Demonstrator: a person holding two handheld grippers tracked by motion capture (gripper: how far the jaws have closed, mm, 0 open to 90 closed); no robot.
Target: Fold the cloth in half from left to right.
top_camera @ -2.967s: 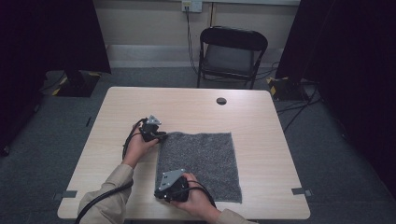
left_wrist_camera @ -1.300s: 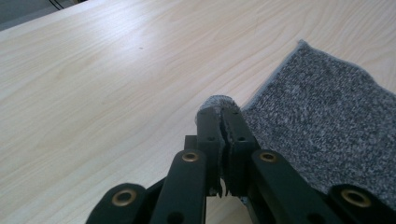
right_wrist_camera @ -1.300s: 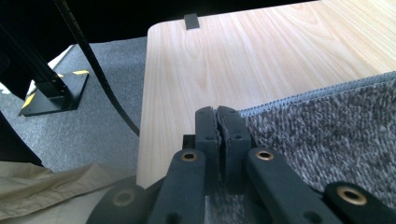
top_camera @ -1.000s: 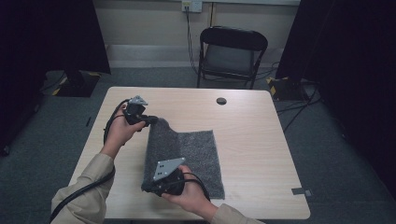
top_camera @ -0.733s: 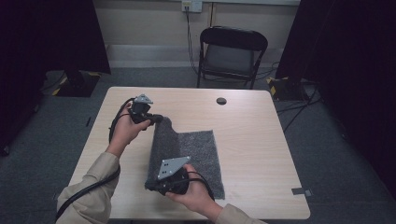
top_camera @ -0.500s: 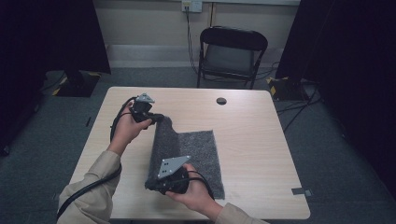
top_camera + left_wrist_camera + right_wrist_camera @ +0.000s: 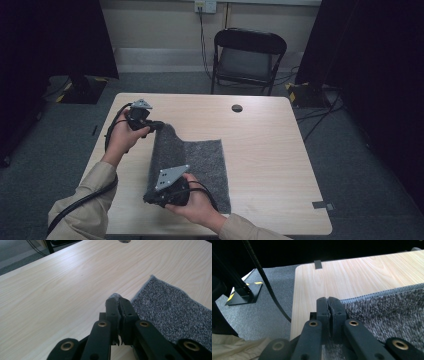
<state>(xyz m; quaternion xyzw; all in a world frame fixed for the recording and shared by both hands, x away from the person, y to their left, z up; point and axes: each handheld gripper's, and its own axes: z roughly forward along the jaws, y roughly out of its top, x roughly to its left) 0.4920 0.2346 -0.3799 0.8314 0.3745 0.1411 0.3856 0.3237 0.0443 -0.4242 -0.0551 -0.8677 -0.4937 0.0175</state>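
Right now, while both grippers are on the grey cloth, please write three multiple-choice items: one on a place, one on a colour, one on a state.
1. Where on the table is the grey cloth?
A. left half
B. far right corner
C. hanging off the far edge

2. What colour is the folding chair?
A. white
B. black
C. red

3. How does the left gripper stand?
A. wide open
B. shut on nothing
C. shut on the cloth's corner

Key: 1 A, the cloth lies left of the table's middle. 2 B, seat and frame are black. 3 C, grey fabric shows pinched between its fingers.
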